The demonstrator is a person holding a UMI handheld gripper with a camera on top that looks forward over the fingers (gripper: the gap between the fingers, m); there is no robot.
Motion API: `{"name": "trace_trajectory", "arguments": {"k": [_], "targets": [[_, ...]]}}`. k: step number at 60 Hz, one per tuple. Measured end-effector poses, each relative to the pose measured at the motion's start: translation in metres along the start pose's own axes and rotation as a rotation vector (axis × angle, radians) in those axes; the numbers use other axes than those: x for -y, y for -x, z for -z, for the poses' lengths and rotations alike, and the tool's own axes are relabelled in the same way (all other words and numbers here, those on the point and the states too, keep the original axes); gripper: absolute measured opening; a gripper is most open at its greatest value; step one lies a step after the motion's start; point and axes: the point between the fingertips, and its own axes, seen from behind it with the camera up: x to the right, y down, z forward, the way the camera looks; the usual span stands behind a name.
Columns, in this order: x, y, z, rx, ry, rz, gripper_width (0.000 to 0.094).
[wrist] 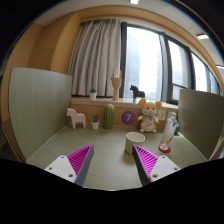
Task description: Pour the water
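Claw-mounted view, low over table (pixel 110 172), facing toys (pixel 148 115), window (pixel 145 62) beyond

Matt table, glossy cup, cloth curtains

Smooth pale-green table (pixel 105 165); shiny plastic-looking cup (pixel 135 142); soft grey curtain (pixel 97 58); ribbed magenta pads (pixel 76 160) on white plastic fingers.

A pale green surface (pixel 95 150) stretches ahead of my fingers (pixel 113 163), which stand apart with nothing between them. A cream cup (pixel 135 142) rests on it just beyond them, a small bottle (pixel 168 135) near its right. Farther back stand a pink toy animal (pixel 76 118), a green cactus (pixel 109 117), a purple clock (pixel 127 117) and a plush mouse (pixel 148 116).
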Motion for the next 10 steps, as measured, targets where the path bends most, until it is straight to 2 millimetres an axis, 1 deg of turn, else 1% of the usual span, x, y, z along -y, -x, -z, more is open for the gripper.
{"name": "trace_trajectory", "arguments": {"k": [5,10], "targets": [[0.01,0.01,0.006,0.015,-0.024,0.002,0.0778],[0.013,0.014,0.012,0.019,-0.03,0.011,0.0779]]}}
